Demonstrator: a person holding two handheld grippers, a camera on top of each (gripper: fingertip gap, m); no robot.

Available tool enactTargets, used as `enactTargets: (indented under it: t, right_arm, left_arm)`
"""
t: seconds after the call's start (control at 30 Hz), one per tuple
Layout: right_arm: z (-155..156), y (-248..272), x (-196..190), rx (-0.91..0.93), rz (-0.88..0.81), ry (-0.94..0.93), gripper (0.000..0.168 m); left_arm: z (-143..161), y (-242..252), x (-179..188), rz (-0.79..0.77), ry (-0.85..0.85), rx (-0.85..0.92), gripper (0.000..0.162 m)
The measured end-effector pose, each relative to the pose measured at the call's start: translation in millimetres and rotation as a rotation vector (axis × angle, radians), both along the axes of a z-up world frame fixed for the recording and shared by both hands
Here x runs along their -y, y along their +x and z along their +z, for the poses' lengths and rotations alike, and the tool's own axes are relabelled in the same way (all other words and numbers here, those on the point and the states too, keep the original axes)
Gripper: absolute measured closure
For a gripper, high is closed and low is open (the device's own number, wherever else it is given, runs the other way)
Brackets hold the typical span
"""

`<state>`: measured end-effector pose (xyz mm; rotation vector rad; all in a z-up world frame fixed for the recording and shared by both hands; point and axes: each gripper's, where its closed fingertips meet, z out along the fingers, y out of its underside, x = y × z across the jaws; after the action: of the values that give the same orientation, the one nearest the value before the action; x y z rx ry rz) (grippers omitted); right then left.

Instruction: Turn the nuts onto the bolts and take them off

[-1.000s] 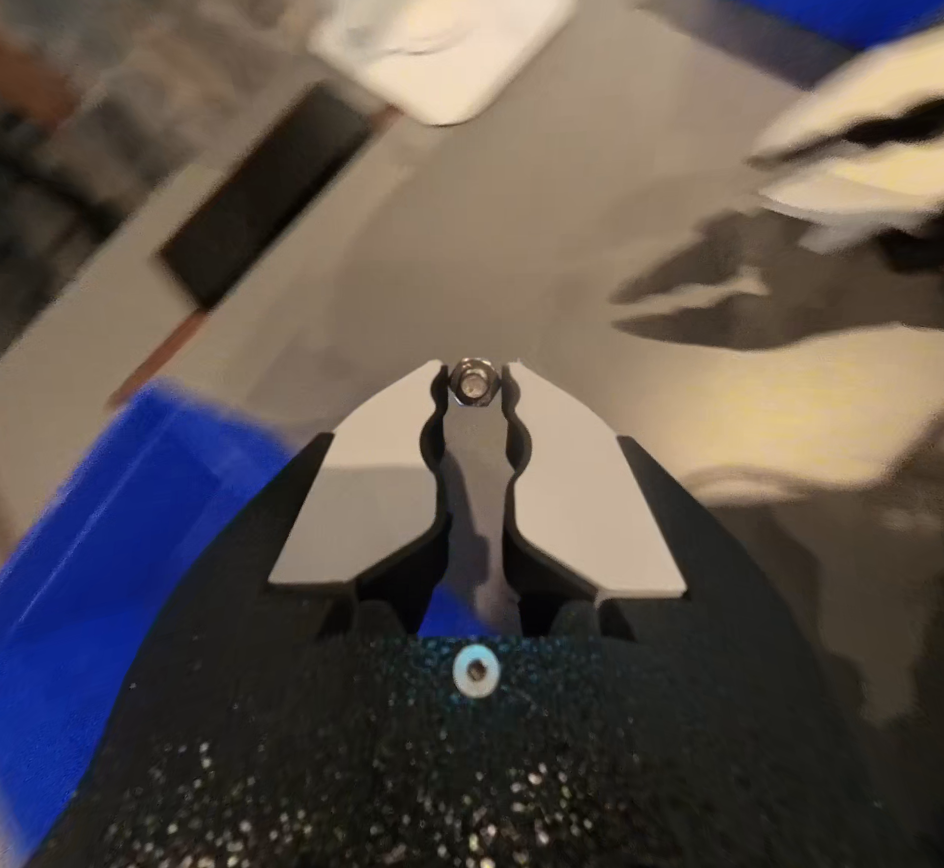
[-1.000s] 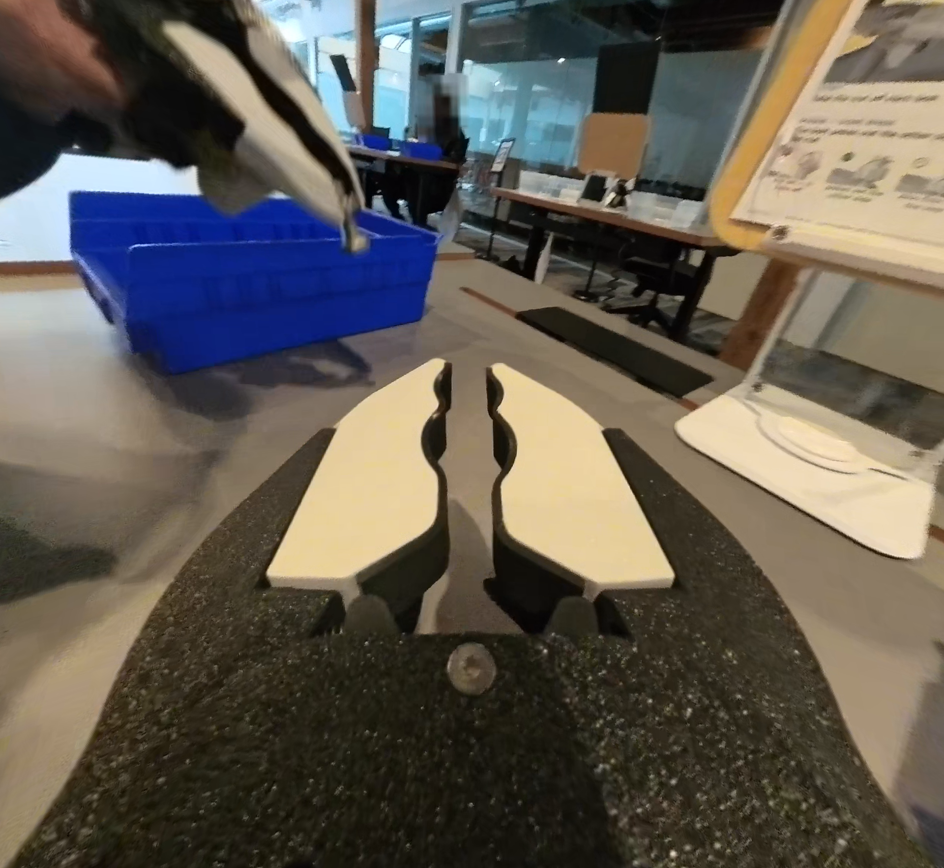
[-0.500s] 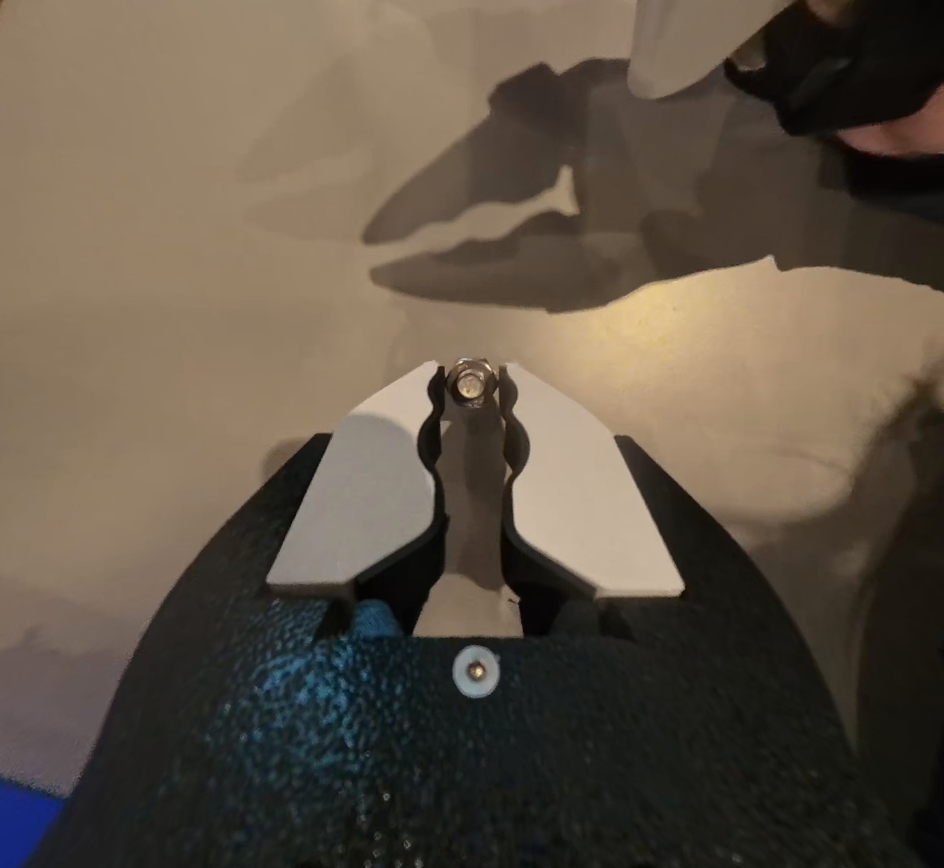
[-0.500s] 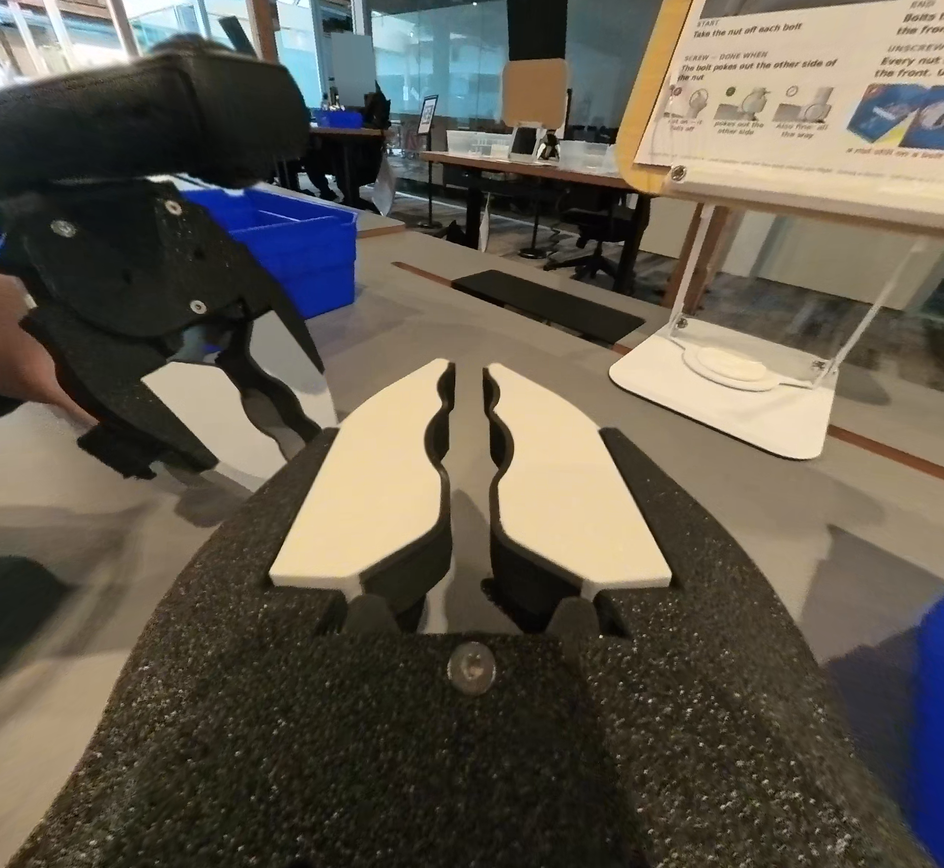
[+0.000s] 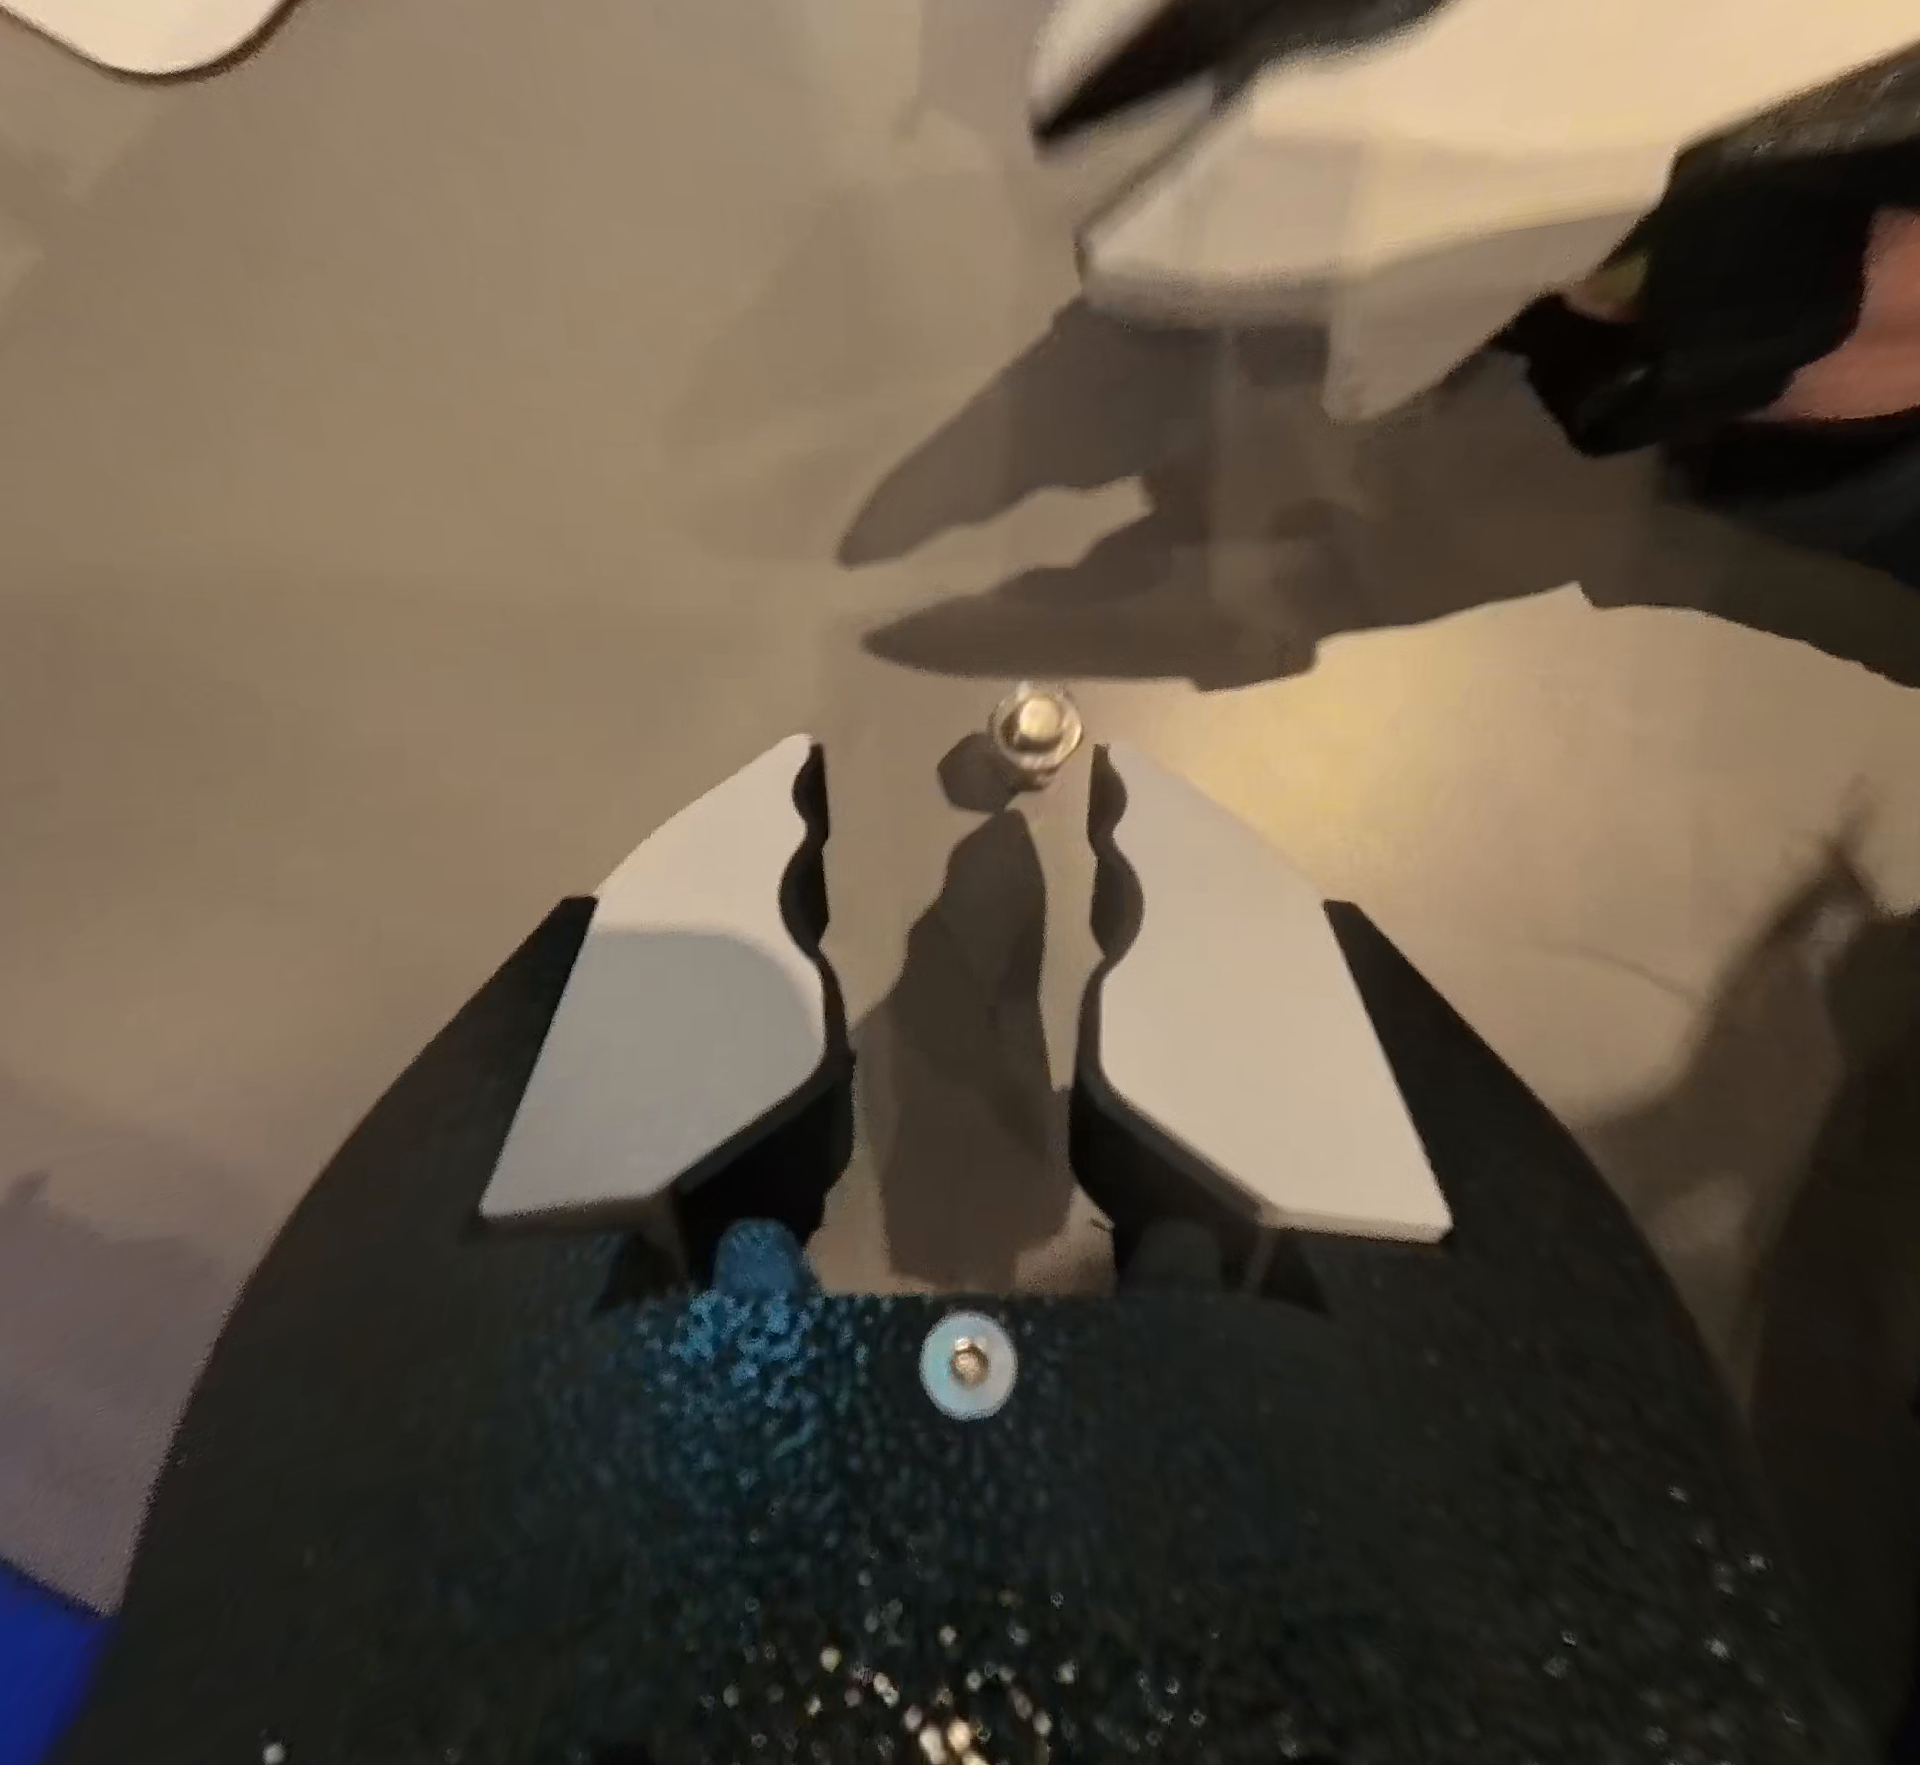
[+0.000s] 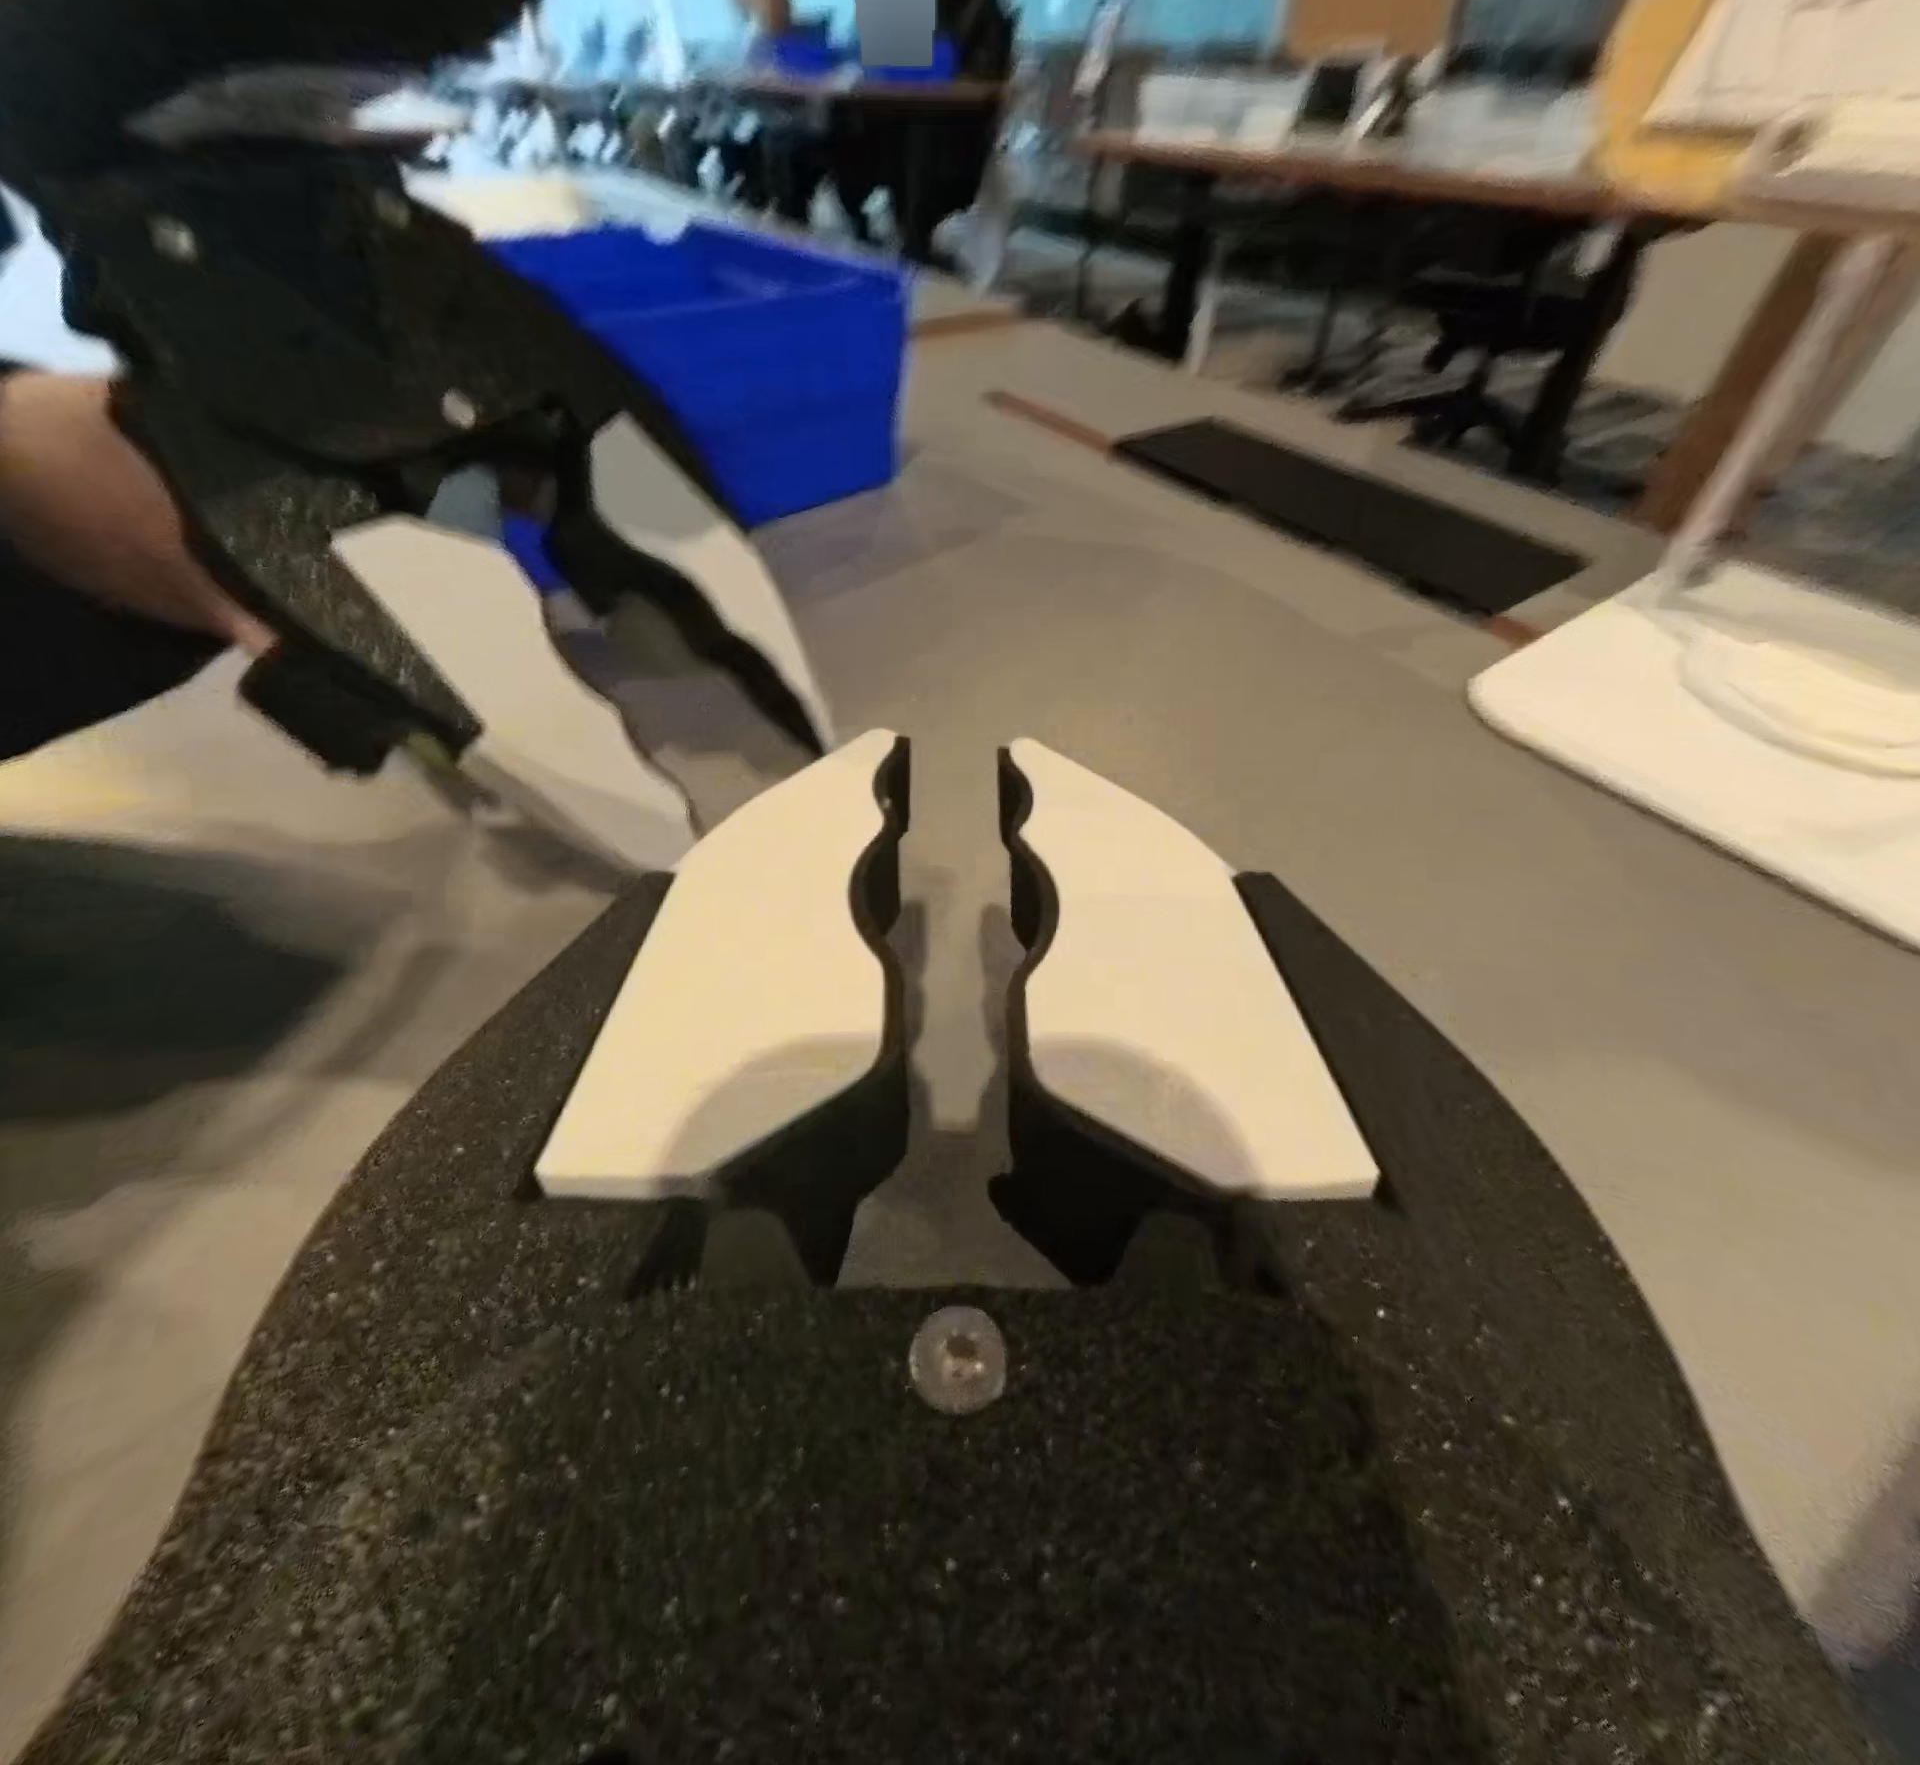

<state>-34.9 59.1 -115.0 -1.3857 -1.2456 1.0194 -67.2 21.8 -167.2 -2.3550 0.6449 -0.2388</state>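
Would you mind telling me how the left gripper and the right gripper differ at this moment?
The left gripper has its fingers spread wide; the right gripper shows only a narrow gap. The left gripper points down at the grey table with a bolt and nut standing free between its tips; the right gripper has nothing there. Both have white fingers on black bodies.

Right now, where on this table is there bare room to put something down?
The grey table lies bare between the blue bin, the black mat and the white stand base. It is crowded near the bolt with its nut, where the left tongs and right tongs meet.
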Motion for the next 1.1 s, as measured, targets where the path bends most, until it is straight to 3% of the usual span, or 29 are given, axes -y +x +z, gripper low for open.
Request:
enactTargets:
  t: [0.13, 0.33, 0.5, 0.77, 0.9, 1.1]
  right_arm:
    - [-34, -7, 20, 0.231, 0.169, -0.087, 0.147]
    - [-56, -23, 41, 0.373, 0.283, -0.121, 0.136]
    - [-67, -29, 43, 0.449, 0.255, -0.055, 0.150]
    - [-44, -32, 40, 0.293, 0.236, -0.175, 0.150]
    - [-22, -34, 49, 0.156, 0.305, -0.256, 0.150]
    - [-13, -33, 53, 0.096, 0.341, -0.291, 0.151]
  left_arm:
    - [0, -9, 11, 0.030, 0.019, 0.034, 0.113]
    - [-3, -13, 22, 0.011, 0.025, 0.065, 0.109]
    - [-5, -7, 24, -0.060, 0.048, 0.034, 0.105]
    - [-2, 9, 12, -0.083, 0.140, 0.053, 0.107]
    - [4, 17, 6, -0.090, 0.205, 0.085, 0.116]
    - [6, 20, 4, -0.104, 0.237, 0.101, 0.135]
